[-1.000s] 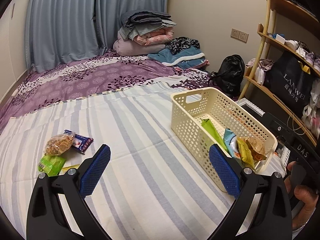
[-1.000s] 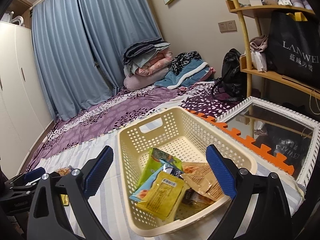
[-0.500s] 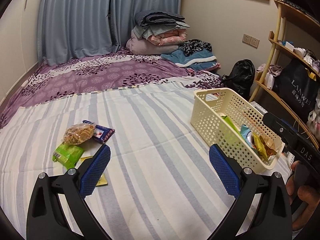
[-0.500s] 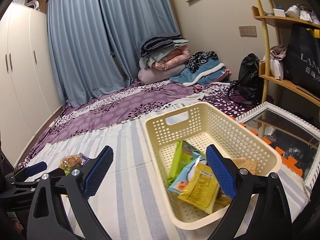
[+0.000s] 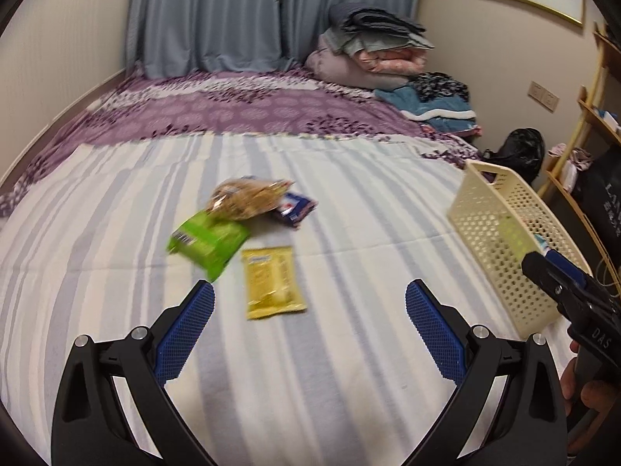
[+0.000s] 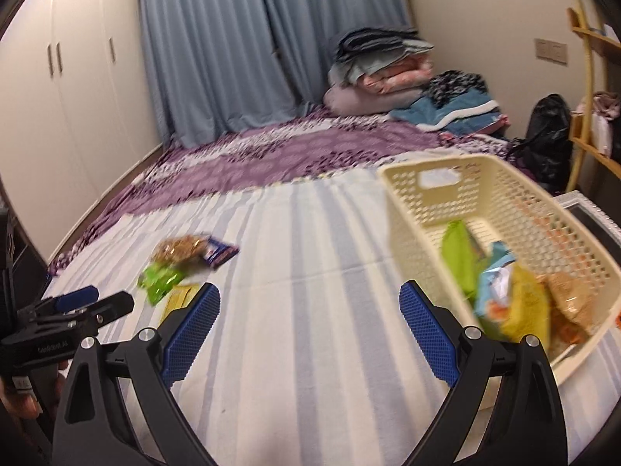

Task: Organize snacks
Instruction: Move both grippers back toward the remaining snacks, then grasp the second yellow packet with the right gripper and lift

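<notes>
Several loose snacks lie on the striped sheet: a yellow packet, a green packet, a clear bag of brown snacks and a dark blue packet. My left gripper is open and empty, just in front of the yellow packet. The cream basket holds several snack packets and stands at the right. My right gripper is open and empty over the sheet, left of the basket. The loose snacks also show in the right wrist view.
The bed's striped sheet meets a purple cover further back. Folded blankets are piled by the curtain. Wooden shelves and a black bag stand at the right. White wardrobes stand at the left.
Both grippers have swung left, away from the basket and toward the loose snacks. The yellow packet now lies in front of the left gripper. Both jaws stay open.
</notes>
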